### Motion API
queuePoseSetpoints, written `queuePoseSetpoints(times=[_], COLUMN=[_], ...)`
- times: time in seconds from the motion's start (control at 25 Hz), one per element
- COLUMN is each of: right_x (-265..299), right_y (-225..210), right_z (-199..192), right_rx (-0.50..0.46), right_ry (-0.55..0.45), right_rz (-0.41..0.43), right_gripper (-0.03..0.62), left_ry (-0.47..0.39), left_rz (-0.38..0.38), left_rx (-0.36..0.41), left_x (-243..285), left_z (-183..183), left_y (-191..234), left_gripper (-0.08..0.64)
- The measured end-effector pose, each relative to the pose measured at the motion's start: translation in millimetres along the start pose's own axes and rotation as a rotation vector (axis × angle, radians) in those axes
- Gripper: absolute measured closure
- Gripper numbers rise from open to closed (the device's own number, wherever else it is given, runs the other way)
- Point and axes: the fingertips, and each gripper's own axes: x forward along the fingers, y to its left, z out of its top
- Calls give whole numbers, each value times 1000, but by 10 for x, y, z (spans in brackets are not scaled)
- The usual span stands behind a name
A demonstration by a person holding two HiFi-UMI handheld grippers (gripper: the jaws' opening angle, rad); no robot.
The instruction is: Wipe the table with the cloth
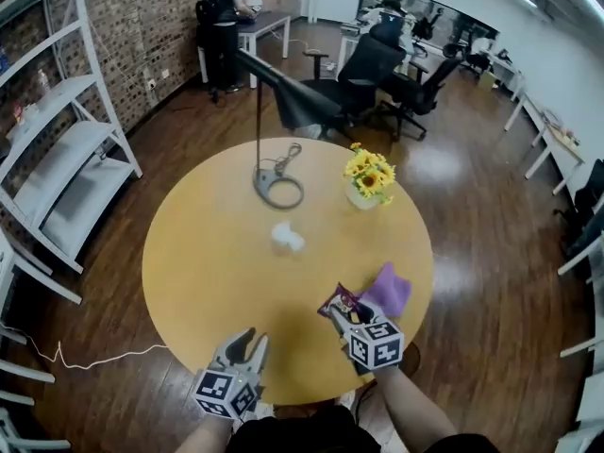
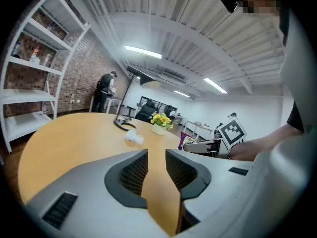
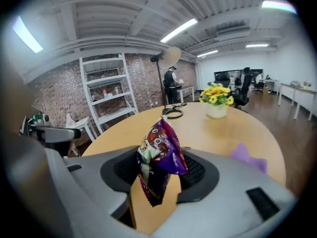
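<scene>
- In the head view my right gripper (image 1: 340, 313) and the snack packet (image 1: 341, 302) in it overlap the left edge of the cloth (image 1: 388, 291). In the right gripper view the gripper's grey body cuts off the lower part of the cloth (image 3: 250, 157)
- The packet's print is too small and creased for me to read. I can make out a pale panel with lettering and cartoon eyes on glossy purple foil, nothing more
- The only other markings are the black-and-white square patterns on each marker cube (image 1: 376, 343), and they carry no words
- The cloth is lilac and soft-looking, bunched into a peak rather than spread flat. It lies on the round wooden table (image 1: 208, 253), on my side of the vase (image 1: 366, 196) of yellow flowers, well apart from it and near the rim
- The right gripper's jaws are clamped on the middle of the packet, which hangs from them just left of the cloth
- My left gripper (image 1: 247, 341) has its jaws partly apart, with only bare tabletop showing in the gap. It sits at the near rim, farther from the vase and off to its left
- A crumpled white tissue (image 1: 287, 238) lies left of the vase and nearer to me, and the lamp base (image 1: 278, 190) sits farther to the vase's left
</scene>
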Motion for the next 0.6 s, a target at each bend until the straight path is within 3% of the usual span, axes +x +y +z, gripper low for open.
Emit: queuePoseSetpoints(times=[0.2,0.36,0.6], right_x=[-957,-1696,-2438], right_y=[-780,-1439,-2121], right_z=[-200,-597,-1299], right_rx=[89,192,312], right_ry=[-85,-113,-80], right_rz=[-178,-345,-495], right_gripper=[382,382,382], left_ry=[42,91,167], left_rz=[-204,-364,-506], left_rx=[36,64,77], left_x=[589,983,1351], left_z=[-67,-281,-641], left_y=[-869,-1602,-2510], left_gripper=[457,457,457])
